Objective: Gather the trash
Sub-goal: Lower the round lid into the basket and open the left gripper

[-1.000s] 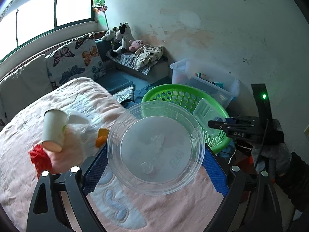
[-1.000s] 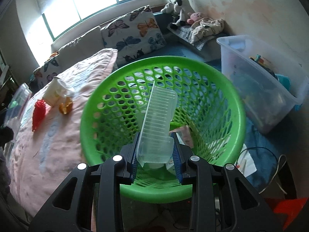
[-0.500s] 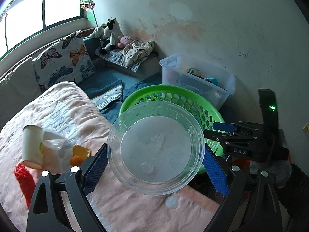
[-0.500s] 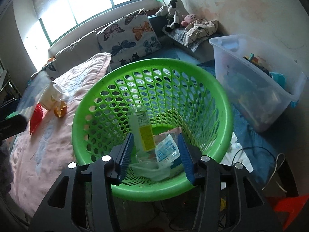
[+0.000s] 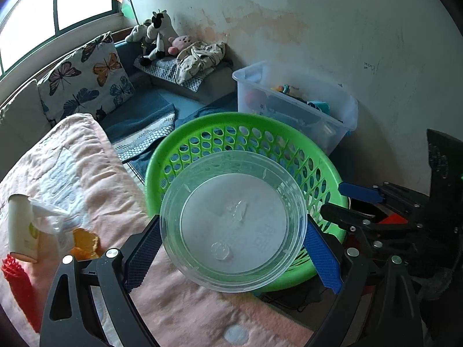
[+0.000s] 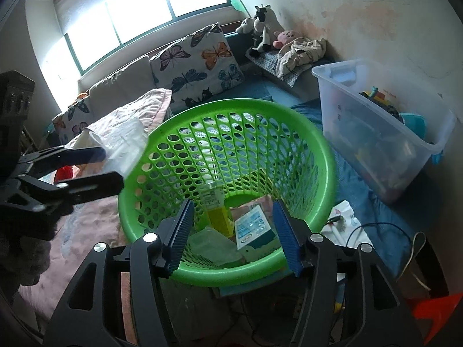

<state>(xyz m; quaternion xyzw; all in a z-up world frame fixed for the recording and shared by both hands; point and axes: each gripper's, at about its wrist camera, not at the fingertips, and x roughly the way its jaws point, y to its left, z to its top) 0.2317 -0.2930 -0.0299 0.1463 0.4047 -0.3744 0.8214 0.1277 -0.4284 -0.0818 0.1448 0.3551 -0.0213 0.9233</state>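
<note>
Two grippers work at the round green perforated plastic basket (image 6: 228,156). Left gripper (image 5: 231,248) clamps a clear round plastic bowl (image 5: 233,222) over the basket's near rim; right gripper (image 6: 231,237), jaws wide and empty, hovers above a clear plastic tray (image 6: 212,244) lying inside.

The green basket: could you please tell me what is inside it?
Inside the basket lie a yellow bottle, a clear box and a blue-white packet; anything beneath them is hidden.
</note>
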